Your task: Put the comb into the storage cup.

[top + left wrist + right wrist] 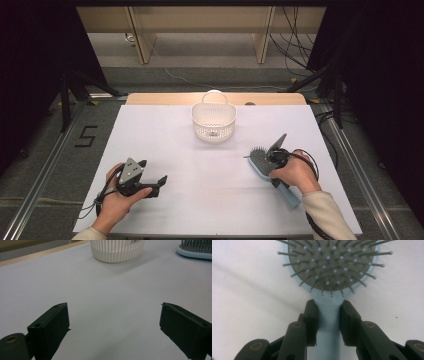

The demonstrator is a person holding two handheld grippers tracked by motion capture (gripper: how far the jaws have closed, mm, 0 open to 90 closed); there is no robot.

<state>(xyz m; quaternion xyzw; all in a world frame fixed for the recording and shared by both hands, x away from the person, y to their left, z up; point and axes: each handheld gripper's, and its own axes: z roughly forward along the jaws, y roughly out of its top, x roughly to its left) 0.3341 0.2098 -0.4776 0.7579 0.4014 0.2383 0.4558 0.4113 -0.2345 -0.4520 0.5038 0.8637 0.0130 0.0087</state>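
Right gripper (328,322) clamps hairbrush (329,265) neck, seen close up; left gripper (113,325) wide, basket (117,251) ahead.

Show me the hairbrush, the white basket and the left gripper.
hairbrush (329,262), right gripper view, bristle pad
white basket (214,131), high view, front wall
left gripper (113,326), left gripper view, midway between open jaws
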